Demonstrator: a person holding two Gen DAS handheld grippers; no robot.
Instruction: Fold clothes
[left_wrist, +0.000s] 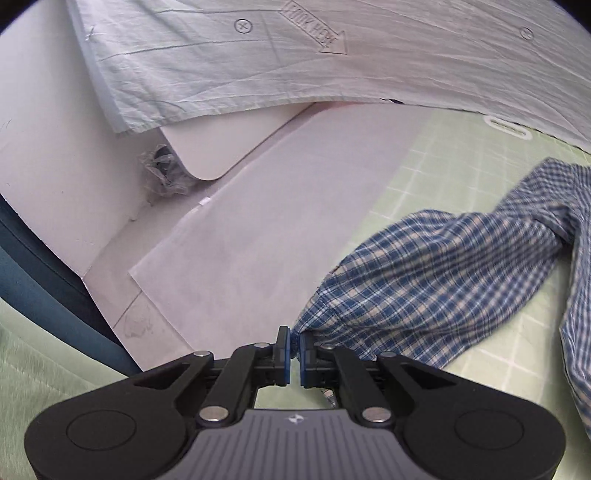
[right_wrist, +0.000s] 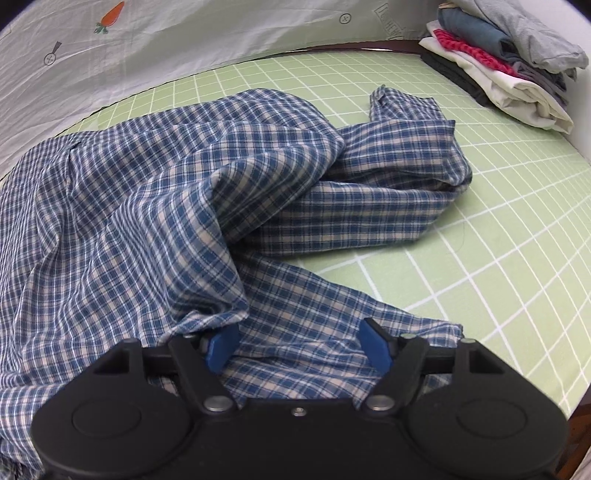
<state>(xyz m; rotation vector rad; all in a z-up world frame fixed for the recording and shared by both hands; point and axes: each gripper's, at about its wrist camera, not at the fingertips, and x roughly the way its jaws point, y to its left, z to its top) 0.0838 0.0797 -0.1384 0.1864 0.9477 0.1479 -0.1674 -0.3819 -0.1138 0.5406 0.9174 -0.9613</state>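
Plaid cloth fills most of what my right tool (right_wrist: 297, 345) looks down on: the shirt (right_wrist: 177, 206) lies bunched on the green checked sheet (right_wrist: 498, 229), one sleeve twisted off toward the far right. I hold this tool wide, its blue pads apart just over a flat flap of the hem, because I judge that edge is the next thing to pinch before I can spread the shirt flat. Whether the pads touch the cloth yet I cannot tell.

Behind the shirt hangs a pale printed cloth (right_wrist: 184, 48), and the pile of folded clothes (right_wrist: 509, 62) sits at the far right corner, well apart, which leaves me room to work.

On the other side, my left tool (left_wrist: 294, 345) is nipped narrow on a corner of the shirt (left_wrist: 436, 280), lifted and drawn to a point. I keep that corner up so the fabric hangs taut toward the right and the crumples can fall out. Beyond it lie white boards (left_wrist: 266, 221) and a scrap of crumpled plastic (left_wrist: 162, 173).
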